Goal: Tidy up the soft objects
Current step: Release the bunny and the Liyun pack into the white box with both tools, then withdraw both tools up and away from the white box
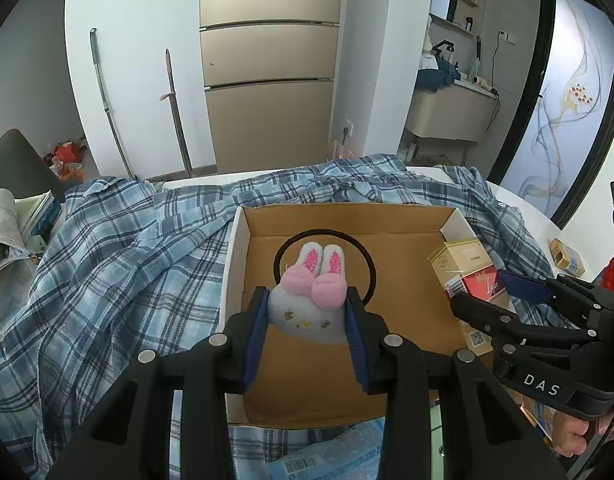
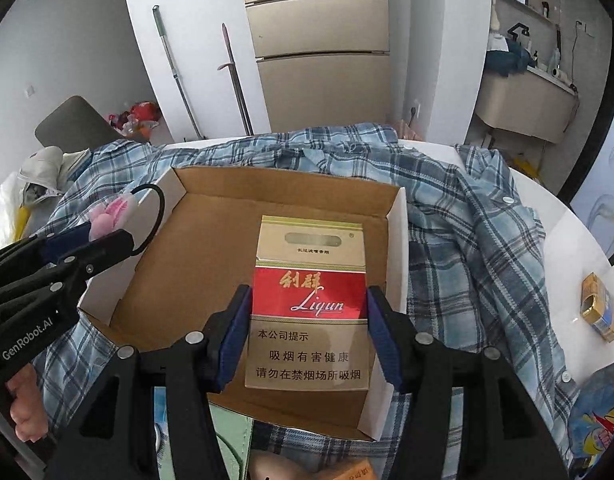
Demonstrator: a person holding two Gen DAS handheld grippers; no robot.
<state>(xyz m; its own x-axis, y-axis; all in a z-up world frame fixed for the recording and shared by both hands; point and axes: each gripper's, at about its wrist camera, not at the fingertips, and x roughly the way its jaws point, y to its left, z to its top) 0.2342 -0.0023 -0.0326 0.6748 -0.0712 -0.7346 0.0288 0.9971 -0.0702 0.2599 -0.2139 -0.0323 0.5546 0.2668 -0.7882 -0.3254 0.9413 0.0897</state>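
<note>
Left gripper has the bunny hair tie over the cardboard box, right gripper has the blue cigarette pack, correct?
Not quite: the cigarette pack in the right gripper is red and gold, as the right wrist view shows. The left gripper does hold the bunny hair tie over the cardboard box.

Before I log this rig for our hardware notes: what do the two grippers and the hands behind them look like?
Both are matte black plastic with silver round pins at the joints and dark blue pads lining the jaws. The right gripper carries white "DAS" lettering on its body; the left gripper reads "GenRobot.AI". A bare right hand and bare left hand grip the handles; no sleeves or cables show.
</note>
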